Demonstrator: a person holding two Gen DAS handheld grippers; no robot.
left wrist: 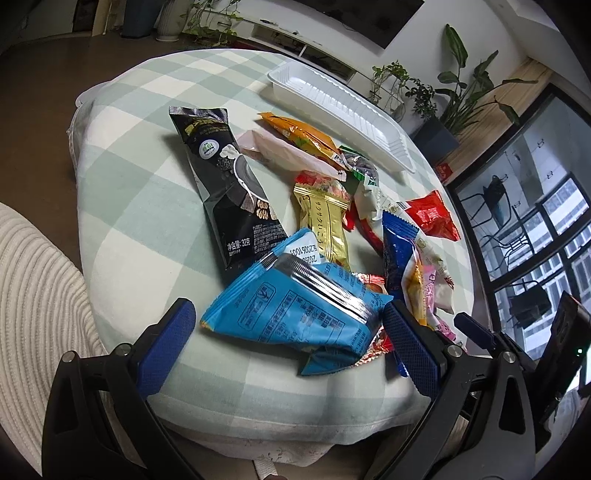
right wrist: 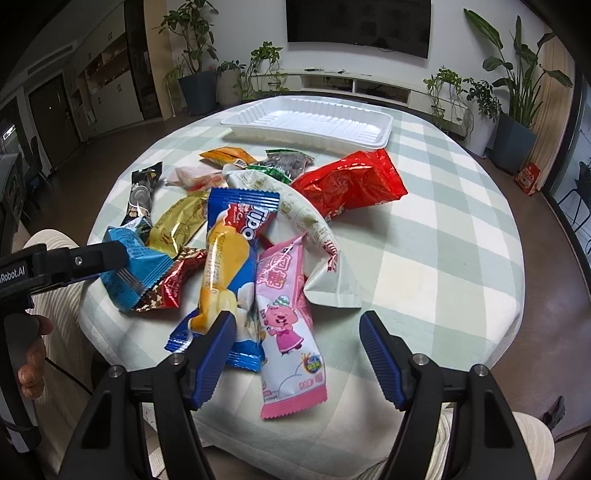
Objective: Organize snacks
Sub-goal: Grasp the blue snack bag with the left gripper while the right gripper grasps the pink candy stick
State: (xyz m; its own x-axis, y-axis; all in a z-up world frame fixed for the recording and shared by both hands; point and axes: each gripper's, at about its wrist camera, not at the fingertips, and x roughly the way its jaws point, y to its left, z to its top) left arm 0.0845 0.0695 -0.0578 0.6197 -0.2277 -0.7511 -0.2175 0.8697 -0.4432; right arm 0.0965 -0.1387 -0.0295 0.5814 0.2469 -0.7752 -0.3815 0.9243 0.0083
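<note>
At lower centre of the right wrist view, you are straddling the pink candy packet (right wrist: 286,328) with the right gripper (right wrist: 297,360), jaws apart, seemingly untouching, packet's length running upward toward the white tray (right wrist: 384,136).

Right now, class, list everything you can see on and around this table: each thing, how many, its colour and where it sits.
tray: one, white, empty, far side of table
tablecloth: one, pale green and white check, over the round table
black packet: one, left edge of pile
light blue packet: one, near left, between the left gripper's fingers
gold packet: one, pile centre
dark blue Tipo packet: one, pile centre
pink cartoon packet: one, near edge
white packet: one, curved, centre
red packet: one, right of pile
orange packet: one, far side
potted plants: several, green, along wall
television: one, black, on wall
left hand-held gripper: one, black, blue pads
right hand-held gripper: one, open over pink packet
</note>
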